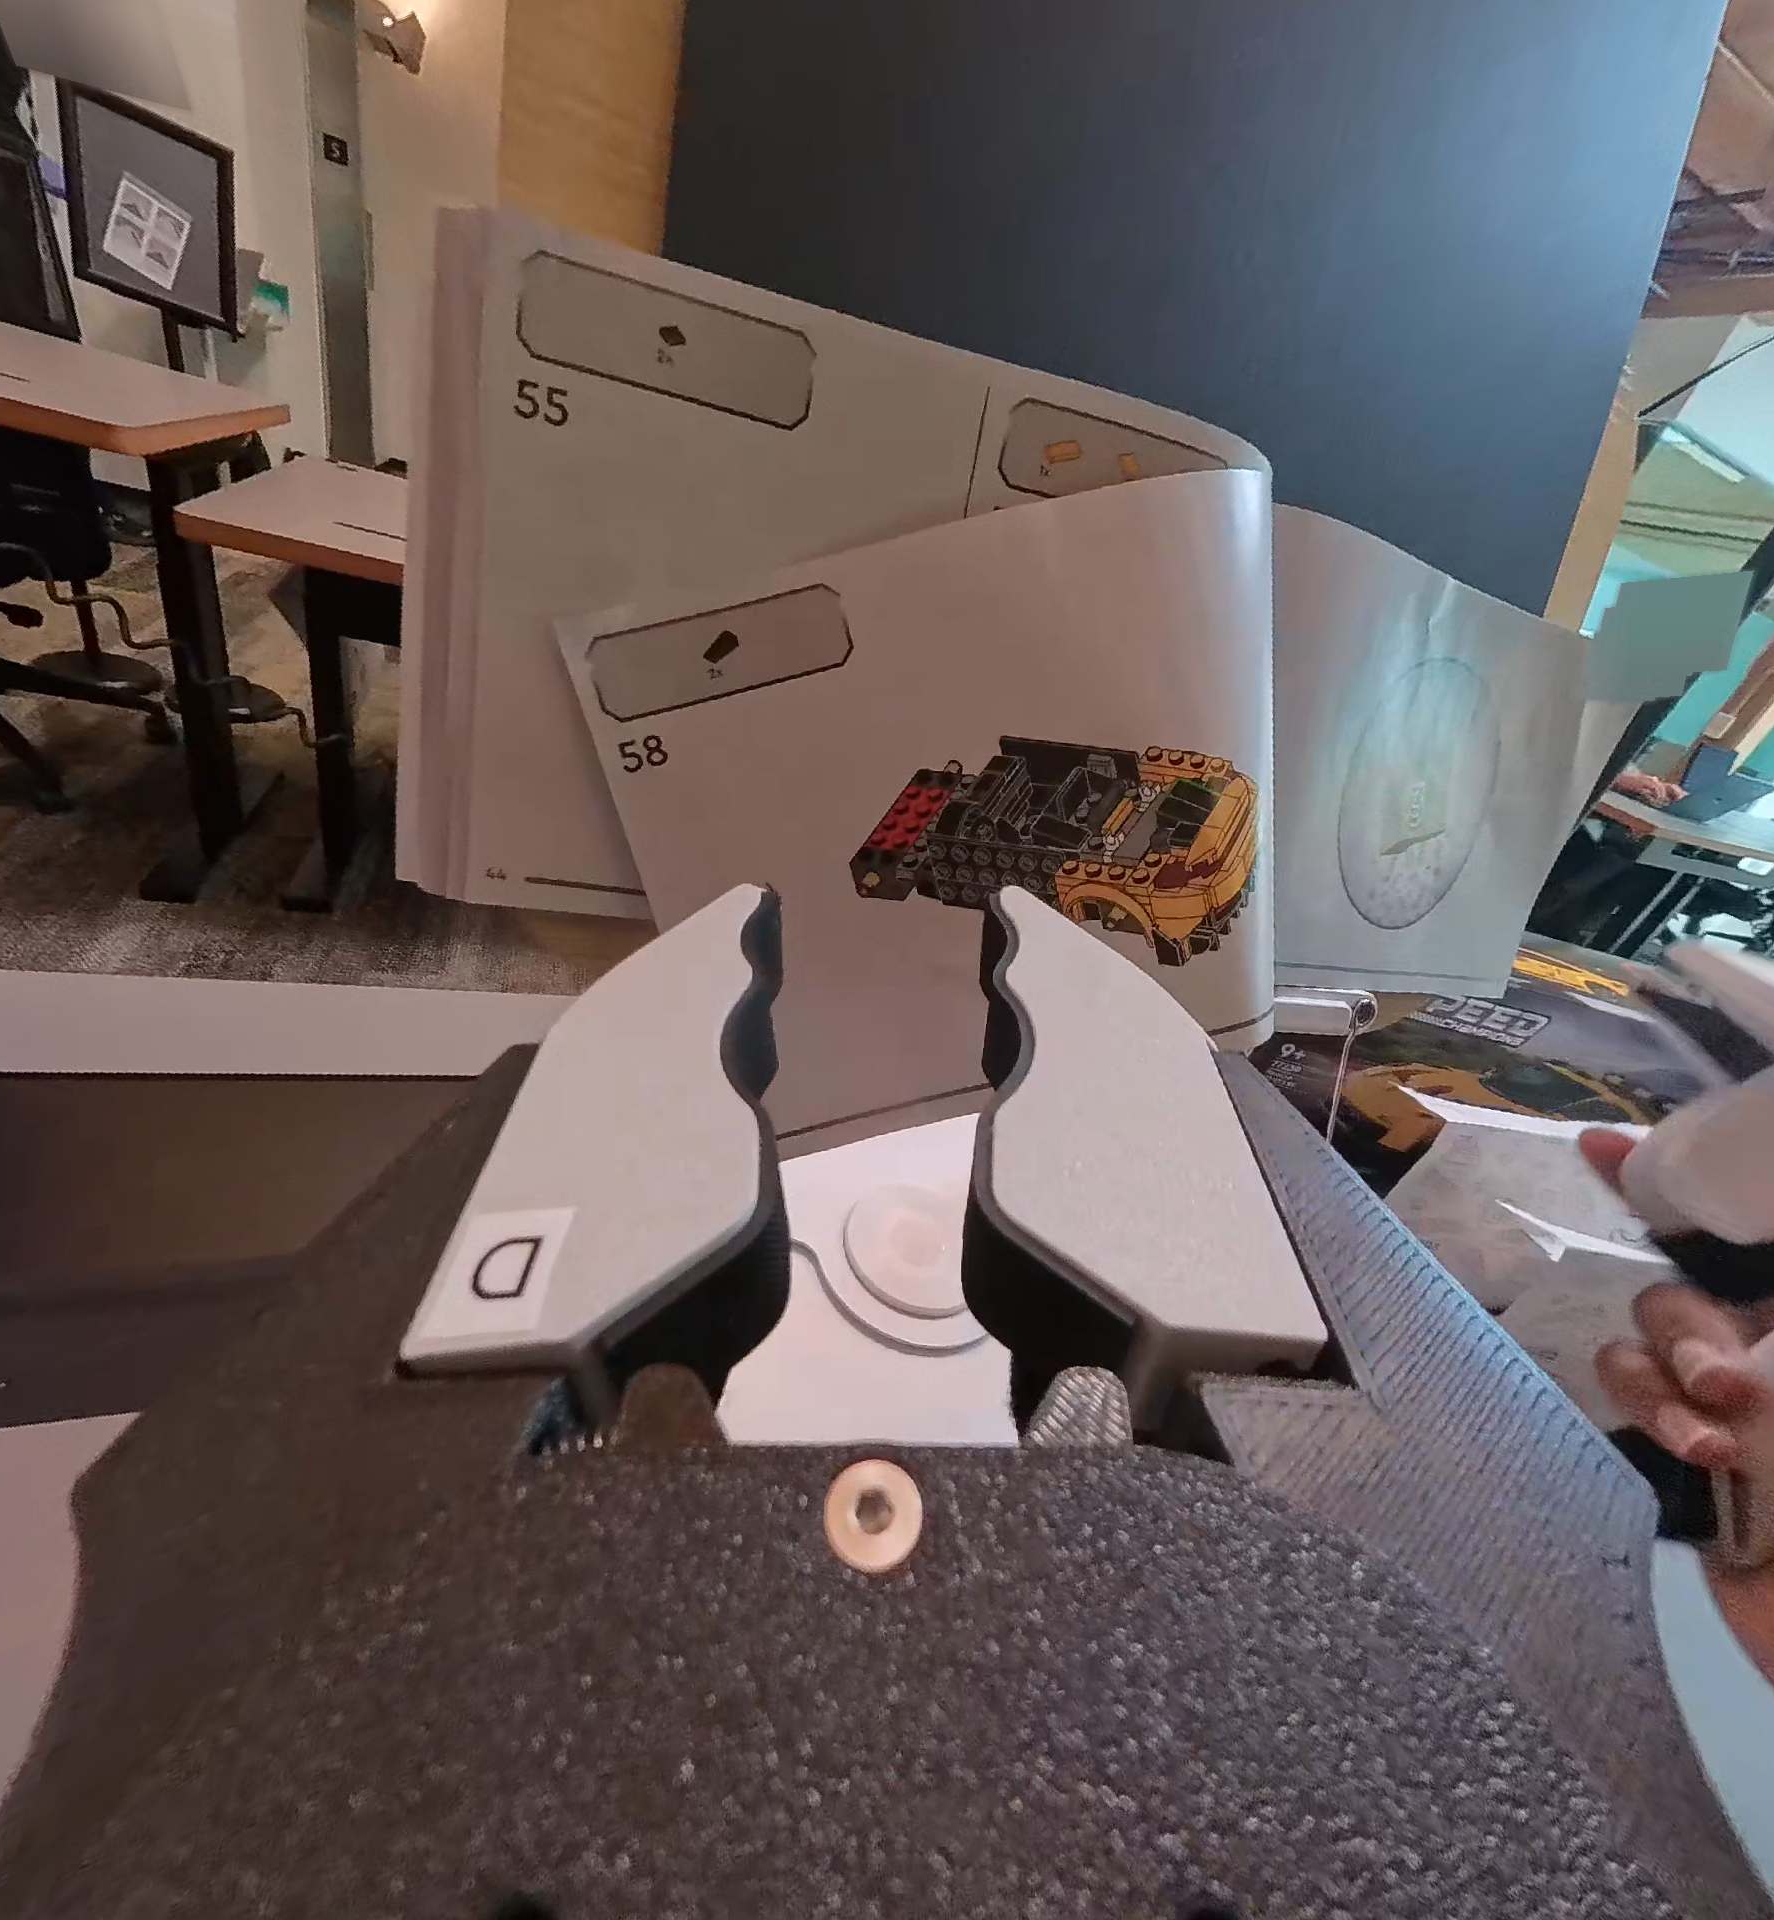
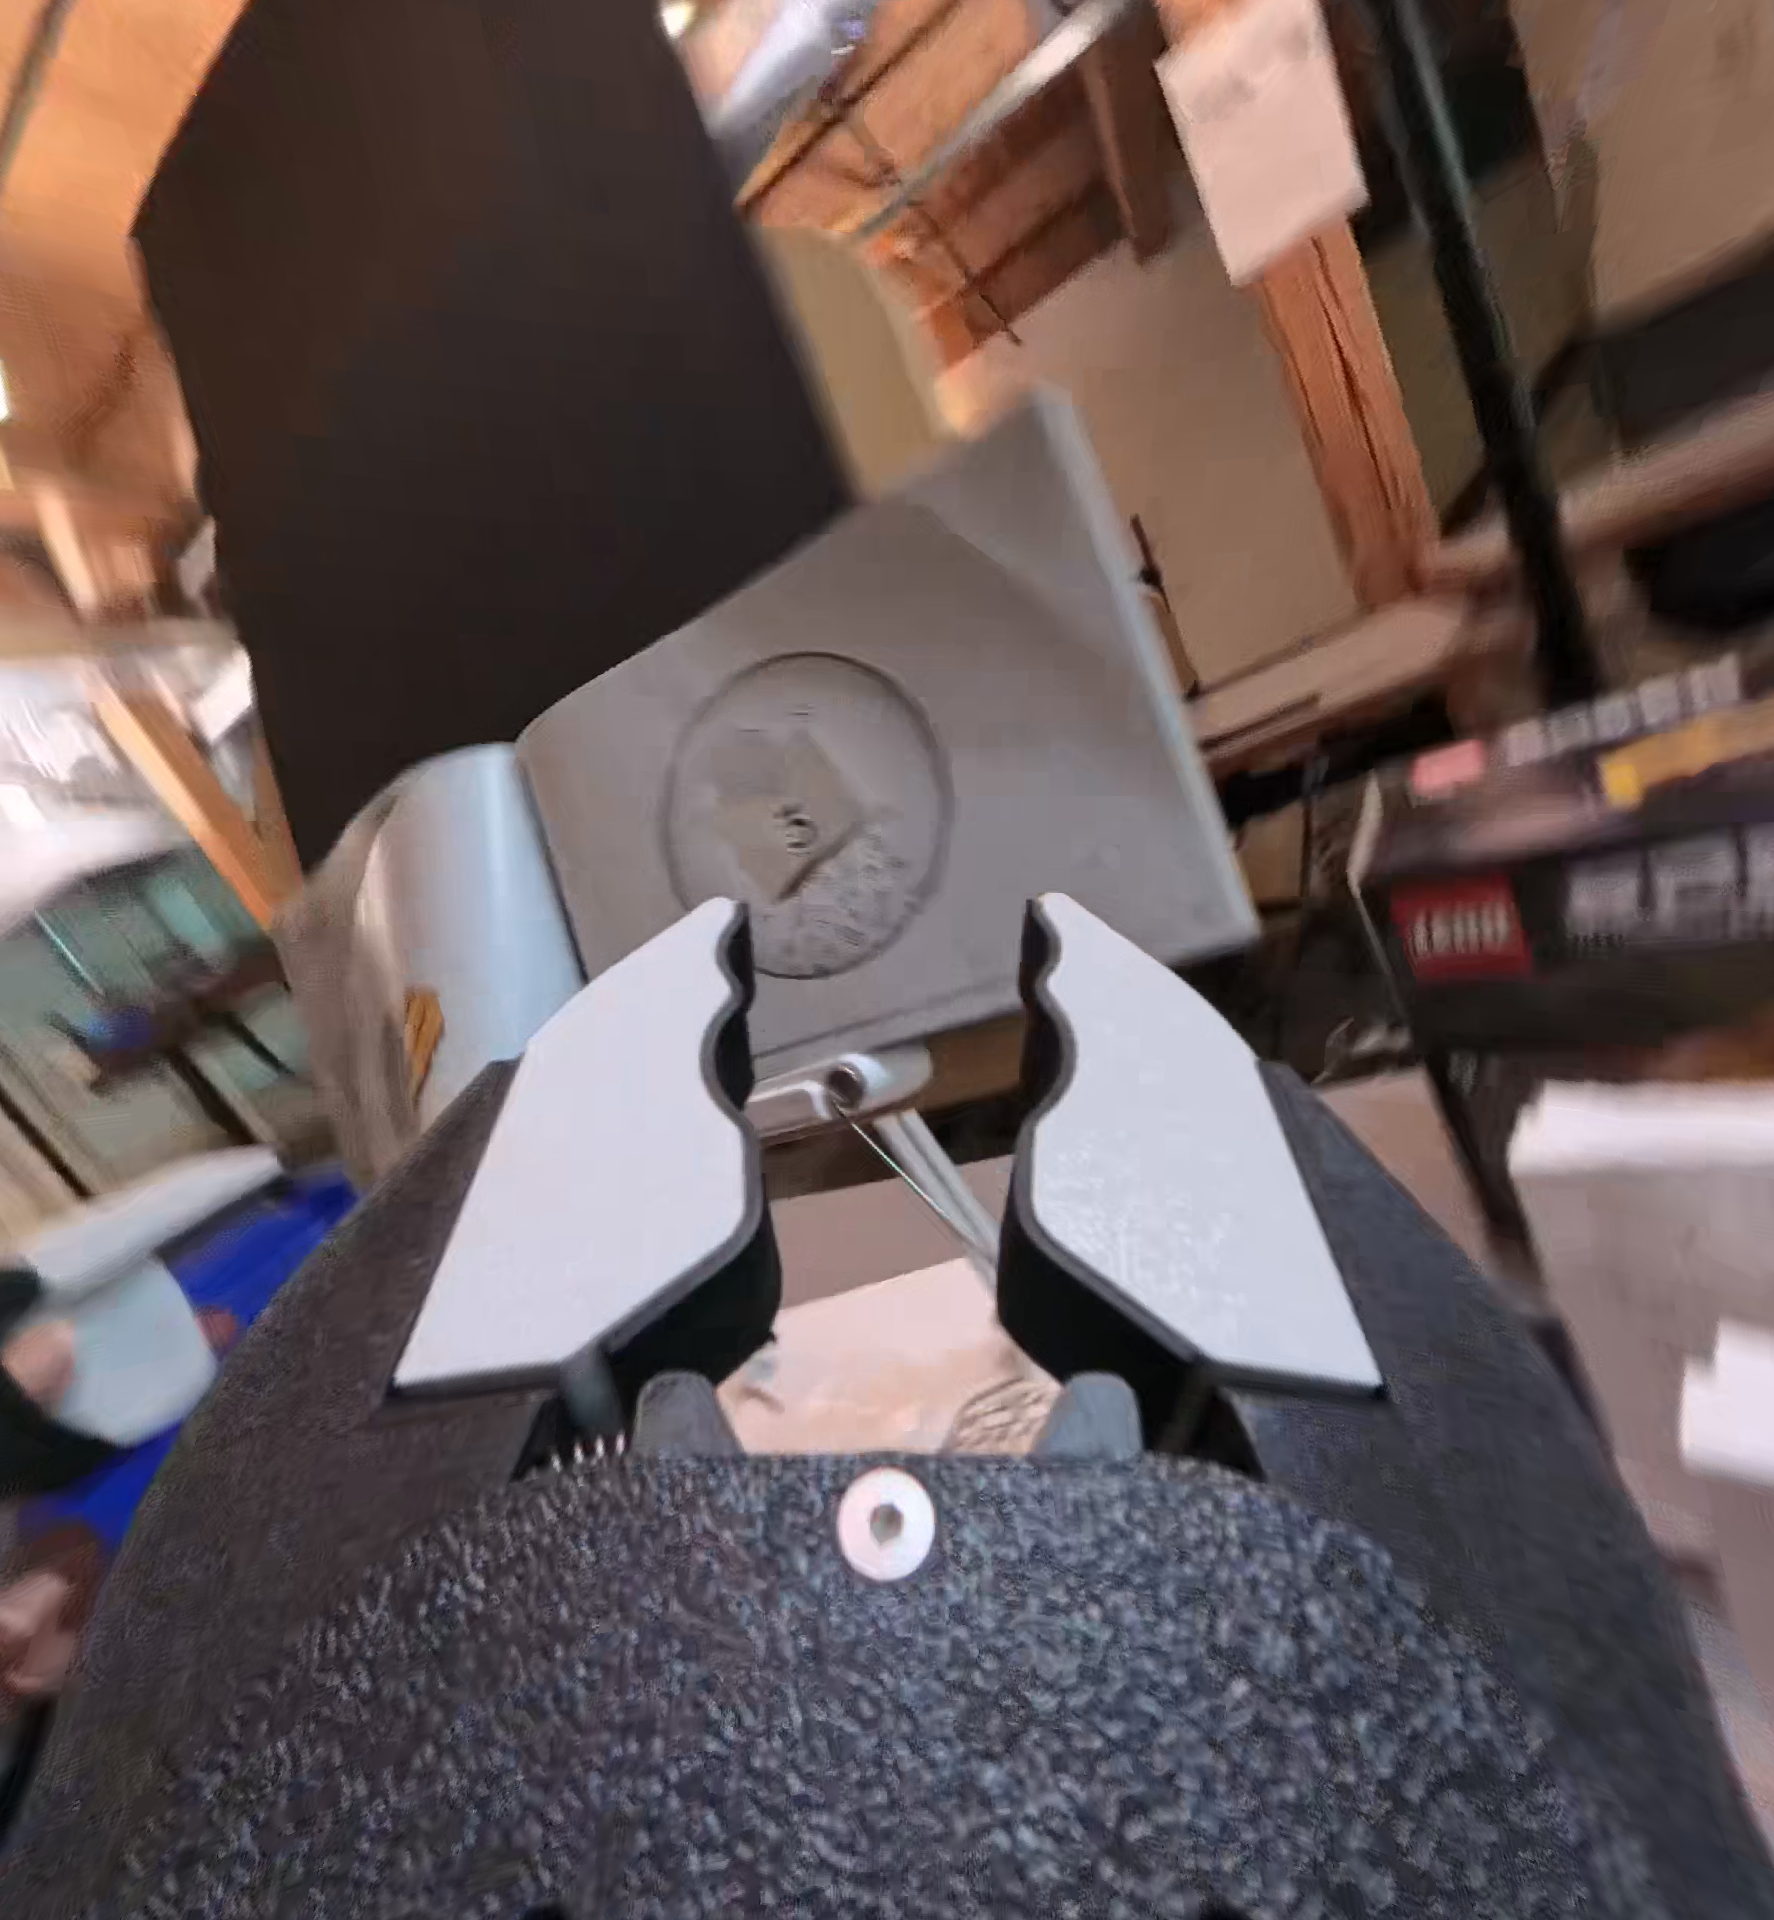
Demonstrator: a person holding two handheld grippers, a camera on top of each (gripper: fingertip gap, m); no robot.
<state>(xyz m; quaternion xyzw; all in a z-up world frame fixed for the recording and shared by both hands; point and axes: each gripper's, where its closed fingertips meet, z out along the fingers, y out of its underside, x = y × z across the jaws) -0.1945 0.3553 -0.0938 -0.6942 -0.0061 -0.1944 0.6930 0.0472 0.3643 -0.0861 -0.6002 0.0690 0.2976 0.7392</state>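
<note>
An open instruction booklet (image 1: 862,582) stands upright on a white holder (image 1: 1319,1013). One page (image 1: 966,748), with a drawing of a black, red and yellow brick car, curls over toward me. My left gripper (image 1: 885,935) is open just in front of that page, with nothing between its fingers. My right gripper (image 2: 888,935) is open and empty, and its view is blurred. It faces the booklet's right-hand page (image 2: 862,790), which bears a round grey figure, above the holder's clip (image 2: 841,1086). The right gripper and the hand on it show blurred in the left wrist view (image 1: 1714,1247).
A dark brick-set box (image 1: 1485,1049) lies to the right of the booklet and also shows in the right wrist view (image 2: 1610,862). A white disc (image 1: 904,1242) lies on a white surface under my left fingers. A dark panel (image 1: 1174,260) stands behind. Desks (image 1: 114,405) stand far left.
</note>
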